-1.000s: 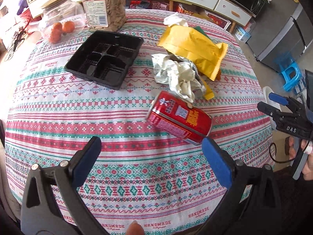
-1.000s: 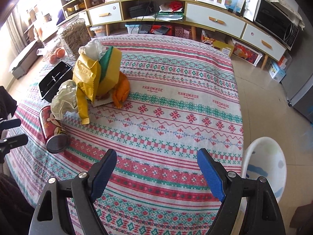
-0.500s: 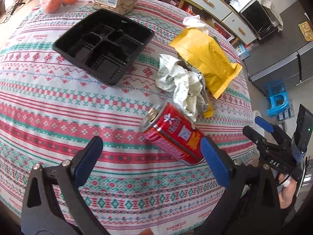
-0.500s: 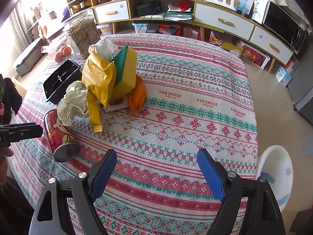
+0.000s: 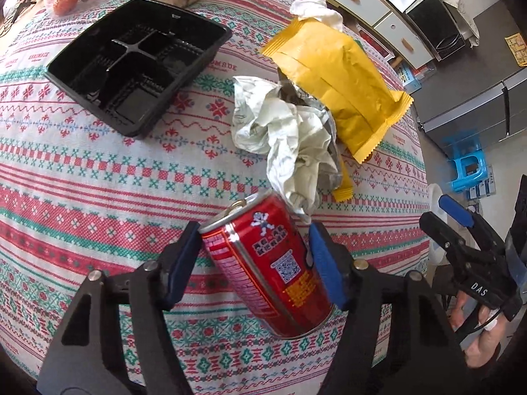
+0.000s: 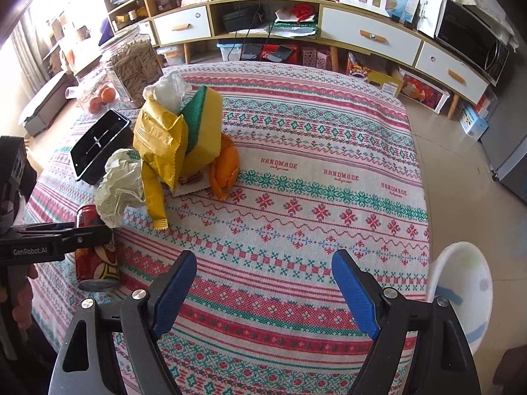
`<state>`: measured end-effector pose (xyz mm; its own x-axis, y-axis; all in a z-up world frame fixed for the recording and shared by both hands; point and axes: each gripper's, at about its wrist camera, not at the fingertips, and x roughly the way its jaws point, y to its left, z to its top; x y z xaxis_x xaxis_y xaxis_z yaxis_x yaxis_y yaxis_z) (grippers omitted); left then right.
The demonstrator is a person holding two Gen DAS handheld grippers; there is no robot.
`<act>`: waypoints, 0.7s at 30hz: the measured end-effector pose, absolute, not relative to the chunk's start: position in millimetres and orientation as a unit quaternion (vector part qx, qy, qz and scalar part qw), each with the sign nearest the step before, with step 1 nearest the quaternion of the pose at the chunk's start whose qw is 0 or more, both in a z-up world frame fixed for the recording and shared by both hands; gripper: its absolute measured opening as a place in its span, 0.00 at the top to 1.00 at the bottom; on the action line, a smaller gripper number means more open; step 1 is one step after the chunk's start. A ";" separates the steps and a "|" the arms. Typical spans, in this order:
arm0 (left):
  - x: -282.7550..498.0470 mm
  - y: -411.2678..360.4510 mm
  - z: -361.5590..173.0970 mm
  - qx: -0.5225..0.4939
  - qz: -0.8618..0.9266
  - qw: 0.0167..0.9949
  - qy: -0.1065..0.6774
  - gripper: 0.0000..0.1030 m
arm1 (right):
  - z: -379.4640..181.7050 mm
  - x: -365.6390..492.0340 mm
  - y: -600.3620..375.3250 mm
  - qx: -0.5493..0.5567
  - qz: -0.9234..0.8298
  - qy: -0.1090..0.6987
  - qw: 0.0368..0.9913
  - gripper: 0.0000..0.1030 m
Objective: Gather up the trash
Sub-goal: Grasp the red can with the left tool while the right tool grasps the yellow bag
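One red aluminium drink can lies on its side on the counter's patterned cloth, pinched between the blue pads of the left claw. The right claw hangs spread wide with nothing in it. Behind the can sit one crumpled white paper wad, one yellow snack bag and one black compartment tray. The bag hides most of a yellow-green sponge, and one white bin is cut off at the counter's edge.

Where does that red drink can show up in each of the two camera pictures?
Left wrist view: the red metal drink can lies low and central, between the left gripper fingers.
Right wrist view: the can is at the far left edge.
Shared landmark: the crumpled white paper just beyond it.
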<state>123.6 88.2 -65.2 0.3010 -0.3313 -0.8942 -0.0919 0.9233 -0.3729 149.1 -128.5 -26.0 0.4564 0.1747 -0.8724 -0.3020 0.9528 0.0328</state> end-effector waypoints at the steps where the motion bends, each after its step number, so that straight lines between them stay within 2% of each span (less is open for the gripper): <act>1: 120.1 92.6 -64.8 -0.182 -0.078 0.787 0.584 0.35 | -24.0 150.1 -126.0 -0.063 0.143 0.499 0.852 0.17; 8: 105.2 118.6 -48.3 -0.132 -0.063 0.814 0.563 0.42 | -2.4 161.0 -97.4 -0.057 0.177 0.471 0.862 0.17; 14: 114.9 131.5 -35.2 -0.068 -0.034 0.834 0.546 0.43 | 17.1 175.3 -59.0 -0.099 0.211 0.444 0.865 0.18; 16: 119.6 137.9 -34.4 -0.066 -0.031 0.834 0.546 0.43 | 17.4 182.8 -45.8 -0.113 0.221 0.441 0.863 0.20; 18: 124.2 138.8 -37.4 -0.068 -0.026 0.833 0.549 0.43 | 15.5 190.3 -33.5 -0.125 0.233 0.439 0.859 0.30; 21: 129.5 139.9 -48.2 -0.060 -0.022 0.818 0.571 0.42 | 11.0 200.1 -15.5 -0.146 0.250 0.436 0.852 0.33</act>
